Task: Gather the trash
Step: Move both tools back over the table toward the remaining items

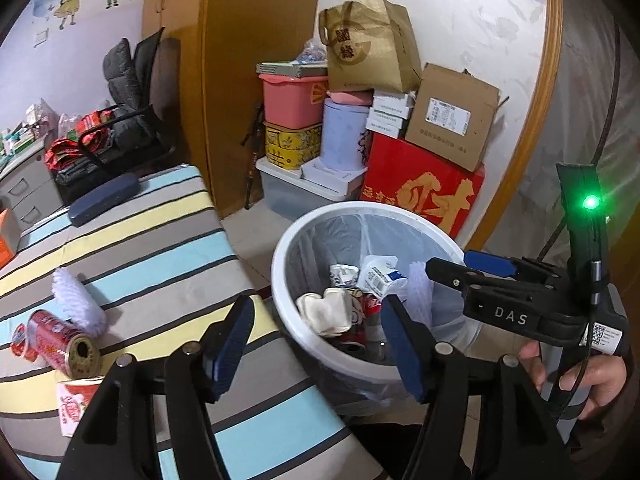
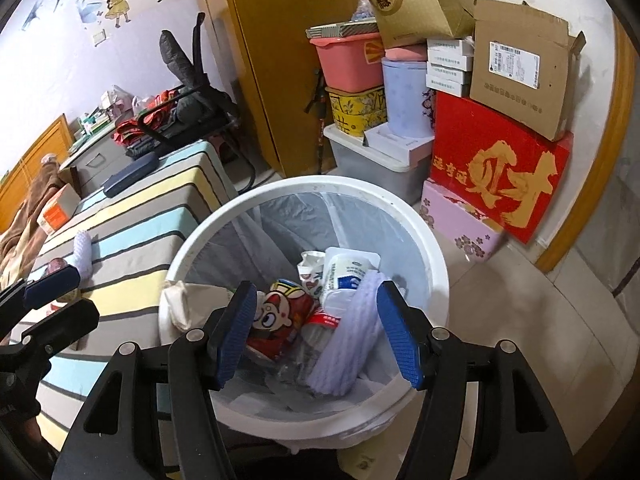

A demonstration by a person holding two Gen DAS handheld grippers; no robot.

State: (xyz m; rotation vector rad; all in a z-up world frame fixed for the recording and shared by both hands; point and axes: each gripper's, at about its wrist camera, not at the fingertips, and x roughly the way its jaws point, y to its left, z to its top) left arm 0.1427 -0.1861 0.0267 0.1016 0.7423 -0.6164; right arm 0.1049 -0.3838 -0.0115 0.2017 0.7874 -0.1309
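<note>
Red box (image 2: 500,172), cardboard box (image 2: 520,64), pink tub (image 2: 348,64), office chair (image 1: 132,108).

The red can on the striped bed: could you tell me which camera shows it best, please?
The left wrist view: the red can lies on its side, whole and unobstructed. In the right wrist view only a sliver peeks out behind the left claw.

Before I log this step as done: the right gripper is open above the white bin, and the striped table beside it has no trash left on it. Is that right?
Not quite. The right gripper is open above the white bin, but the striped table still has trash on it: a red can, a white foam sleeve and a small carton. The left wrist view shows them.
</note>
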